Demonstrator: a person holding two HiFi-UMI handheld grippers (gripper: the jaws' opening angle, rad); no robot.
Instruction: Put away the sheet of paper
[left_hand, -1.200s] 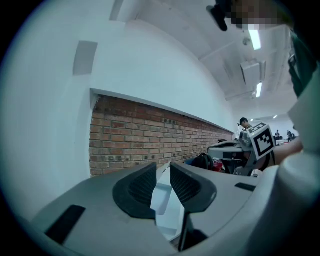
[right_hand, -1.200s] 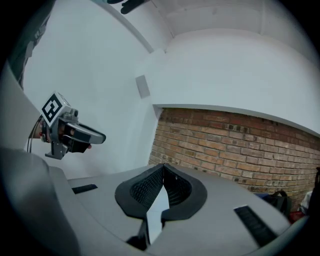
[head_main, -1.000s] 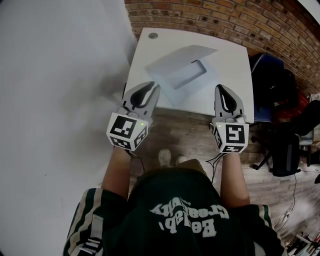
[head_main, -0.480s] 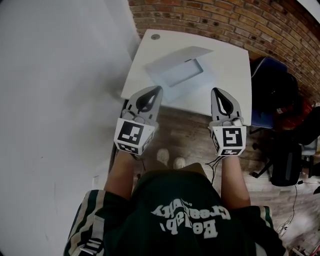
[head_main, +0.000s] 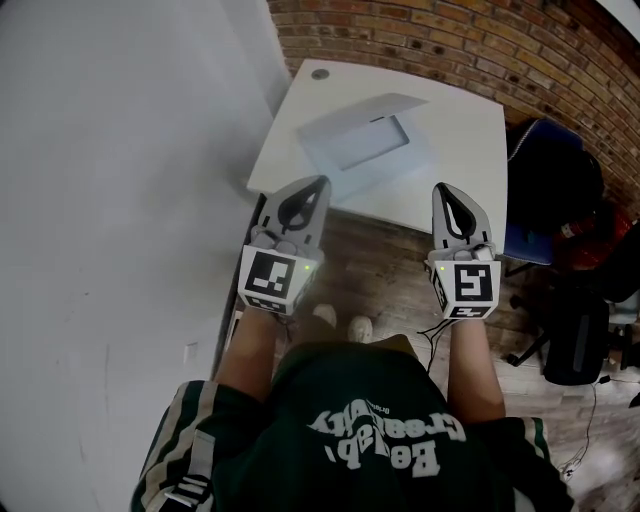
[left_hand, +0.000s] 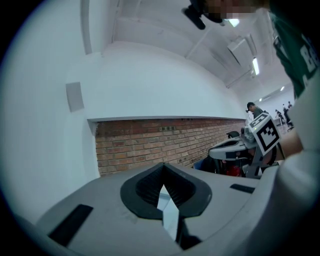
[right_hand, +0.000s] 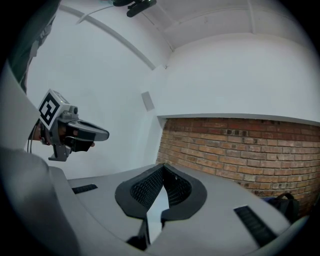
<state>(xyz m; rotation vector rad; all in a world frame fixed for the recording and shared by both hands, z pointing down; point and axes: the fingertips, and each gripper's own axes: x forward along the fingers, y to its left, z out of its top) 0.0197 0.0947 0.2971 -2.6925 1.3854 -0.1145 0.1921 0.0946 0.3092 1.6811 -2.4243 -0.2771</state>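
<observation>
The left gripper (head_main: 316, 186) and the right gripper (head_main: 444, 190) both have their jaws fully closed and hold nothing. They are side by side at the near edge of the white table (head_main: 470, 160). The sheet of paper (head_main: 345, 128) lies farther on this table, toward its left side. Behind is a brick wall (head_main: 480, 50).

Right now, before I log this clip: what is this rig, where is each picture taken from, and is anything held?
No robot: a person holds a two-jaw gripper in each hand. The downward picture comes from a head camera; the other two cameras ride on the grippers, looking along their jaws. The left gripper and right gripper are both shut and empty, near the white table. On it lies a pale sheet of paper and what may be a tray.
</observation>
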